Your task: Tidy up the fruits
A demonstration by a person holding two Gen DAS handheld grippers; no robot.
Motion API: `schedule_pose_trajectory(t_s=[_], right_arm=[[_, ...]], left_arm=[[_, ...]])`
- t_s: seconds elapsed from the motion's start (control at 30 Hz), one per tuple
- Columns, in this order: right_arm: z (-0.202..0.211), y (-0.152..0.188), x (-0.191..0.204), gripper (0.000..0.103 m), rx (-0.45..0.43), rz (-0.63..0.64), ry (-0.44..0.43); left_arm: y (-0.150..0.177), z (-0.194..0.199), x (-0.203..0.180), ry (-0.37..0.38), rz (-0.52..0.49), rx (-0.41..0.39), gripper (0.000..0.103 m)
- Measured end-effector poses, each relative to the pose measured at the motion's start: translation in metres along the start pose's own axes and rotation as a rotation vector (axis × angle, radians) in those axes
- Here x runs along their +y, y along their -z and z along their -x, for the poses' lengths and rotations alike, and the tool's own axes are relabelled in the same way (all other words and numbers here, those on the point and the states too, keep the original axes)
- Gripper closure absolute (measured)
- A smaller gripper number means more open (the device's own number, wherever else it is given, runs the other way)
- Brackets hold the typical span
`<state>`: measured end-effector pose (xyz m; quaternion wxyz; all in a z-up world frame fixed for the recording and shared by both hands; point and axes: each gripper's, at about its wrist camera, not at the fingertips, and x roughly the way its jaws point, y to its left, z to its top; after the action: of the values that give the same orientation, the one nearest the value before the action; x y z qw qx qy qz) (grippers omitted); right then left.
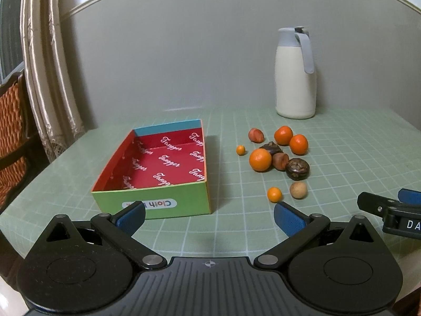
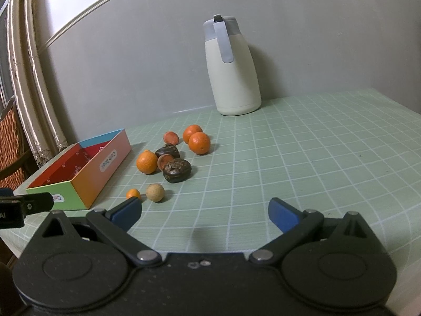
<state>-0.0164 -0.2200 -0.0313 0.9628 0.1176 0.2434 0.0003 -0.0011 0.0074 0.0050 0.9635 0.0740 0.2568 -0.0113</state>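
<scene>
A colourful open box (image 1: pixel 155 196) (image 2: pixel 86 184) with a red printed inside stands empty on the green grid mat. To its right lies a loose group of fruit: three oranges, the nearest orange (image 1: pixel 260 160) (image 2: pixel 147 161), two tiny kumquats, the near kumquat (image 1: pixel 274 194) (image 2: pixel 133 193), a tan round fruit (image 1: pixel 298 190) (image 2: pixel 155 192), dark brown fruits (image 1: pixel 297 168) (image 2: pixel 176 170) and a reddish one (image 1: pixel 256 135) (image 2: pixel 171 137). My left gripper (image 1: pixel 209 217) hovers open in front of the box. Just short of the fruit, my right gripper (image 2: pixel 205 213) is open and empty.
A cream thermos jug (image 1: pixel 295 75) (image 2: pixel 231 65) with a grey lid stands at the back against the grey wall. A curtain (image 1: pixel 50 60) and a wicker chair (image 1: pixel 11 129) are off the table's left edge. The right gripper's tip (image 1: pixel 389 210) shows in the left wrist view.
</scene>
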Motion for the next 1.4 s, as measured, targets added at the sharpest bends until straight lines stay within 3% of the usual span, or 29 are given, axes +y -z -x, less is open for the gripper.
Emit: schedule_pose_trajectory(t_s=[0.37,0.87,1.4], right_arm=[[0.0,-0.001,-0.003,0.0,-0.001,-0.015,0.006],[0.001,-0.003,-0.014,0.0,-0.015,-0.079,0.02],[0.011,-0.008,-0.036,0.0,-0.068,-0.184,0.064]], left_arm=[[-0.003,0.001,-0.004,-0.006,-0.036,-0.018,0.0],[-0.01,-0.001,-0.018,-0.026,-0.182,-0.073,0.0],[-0.005,-0.012,-0.036,0.036,-0.266,-0.104,0.0]])
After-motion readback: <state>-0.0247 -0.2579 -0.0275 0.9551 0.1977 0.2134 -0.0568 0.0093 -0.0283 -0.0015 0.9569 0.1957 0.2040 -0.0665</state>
